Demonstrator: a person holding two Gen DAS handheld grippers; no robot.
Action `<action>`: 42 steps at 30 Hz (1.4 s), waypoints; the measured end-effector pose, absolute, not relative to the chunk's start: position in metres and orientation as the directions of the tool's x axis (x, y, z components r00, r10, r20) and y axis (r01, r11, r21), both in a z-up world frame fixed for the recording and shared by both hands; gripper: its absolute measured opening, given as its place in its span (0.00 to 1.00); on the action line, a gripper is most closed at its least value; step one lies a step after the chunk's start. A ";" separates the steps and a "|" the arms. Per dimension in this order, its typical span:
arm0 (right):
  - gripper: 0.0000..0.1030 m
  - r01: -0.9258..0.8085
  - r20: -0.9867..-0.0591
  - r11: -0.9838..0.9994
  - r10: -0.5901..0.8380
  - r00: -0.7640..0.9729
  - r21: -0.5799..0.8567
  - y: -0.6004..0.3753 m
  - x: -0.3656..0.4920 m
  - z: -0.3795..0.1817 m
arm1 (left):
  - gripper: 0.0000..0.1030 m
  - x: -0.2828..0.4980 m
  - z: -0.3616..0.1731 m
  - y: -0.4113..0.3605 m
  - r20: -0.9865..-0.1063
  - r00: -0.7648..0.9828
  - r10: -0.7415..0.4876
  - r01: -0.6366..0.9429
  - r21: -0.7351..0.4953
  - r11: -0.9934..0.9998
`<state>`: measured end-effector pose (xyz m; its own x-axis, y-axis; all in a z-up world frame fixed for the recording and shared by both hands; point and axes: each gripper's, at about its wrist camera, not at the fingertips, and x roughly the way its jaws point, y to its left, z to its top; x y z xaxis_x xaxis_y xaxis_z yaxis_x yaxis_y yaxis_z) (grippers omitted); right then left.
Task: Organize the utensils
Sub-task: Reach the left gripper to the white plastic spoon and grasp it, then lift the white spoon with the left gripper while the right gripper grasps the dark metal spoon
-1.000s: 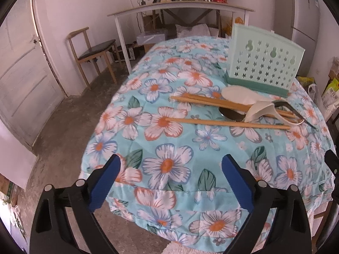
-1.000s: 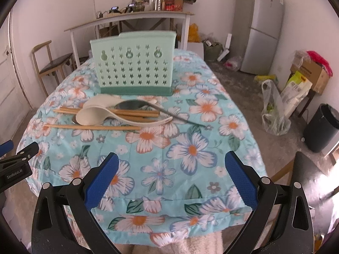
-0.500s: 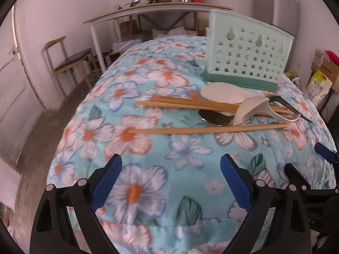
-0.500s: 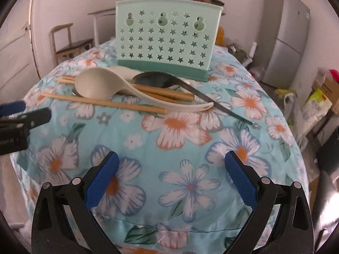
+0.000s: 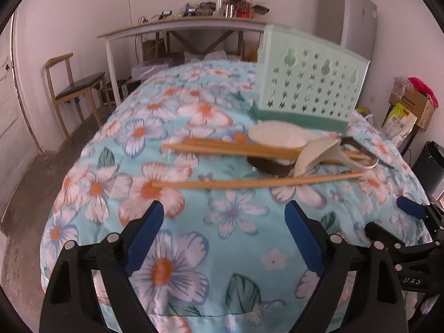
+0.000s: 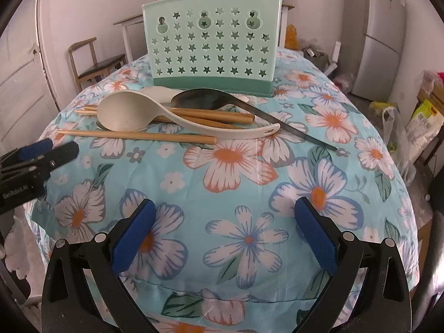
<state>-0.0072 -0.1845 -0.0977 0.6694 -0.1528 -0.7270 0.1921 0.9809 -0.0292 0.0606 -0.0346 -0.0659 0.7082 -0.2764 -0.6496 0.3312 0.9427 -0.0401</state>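
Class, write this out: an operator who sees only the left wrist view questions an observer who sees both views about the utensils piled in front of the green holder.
Operator: The pile is blurred for me. What lies on top?
Observer: The cream spoon. Its handle crosses over the chopsticks.
Operator: I only see the edge of the right gripper. Is it holding anything?
Observer: No. Its fingers stand apart over the flowered cloth, short of the pile, with nothing between them.
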 end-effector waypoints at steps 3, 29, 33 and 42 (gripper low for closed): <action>0.93 0.184 -0.717 0.982 -0.150 0.681 -0.030 -0.186 -0.009 -0.099 | 0.81 0.056 -0.056 -0.043 -0.604 0.735 -0.307 0.382 -0.006 0.924; 0.93 0.128 -0.629 0.989 -0.056 0.775 0.069 -0.199 -0.016 -0.102 | 0.07 0.075 -0.037 -0.118 -0.663 0.662 -0.350 0.563 0.131 0.816; 0.93 0.128 -0.629 0.989 -0.058 0.776 0.068 -0.199 -0.015 -0.103 | 0.05 0.072 -0.021 -0.095 -0.688 0.602 -0.405 0.563 0.006 0.827; 0.93 0.134 -0.639 0.989 -0.069 0.766 0.054 -0.197 -0.016 -0.102 | 0.05 0.064 -0.038 -0.044 -0.781 0.429 -0.453 0.469 -0.236 0.851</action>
<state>-0.0156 -0.1971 -0.1017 0.7665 -0.0691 -0.6386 0.1343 0.9895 0.0541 0.0637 -0.0442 -0.0382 0.4288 -0.4533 -0.7814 0.4689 0.8510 -0.2364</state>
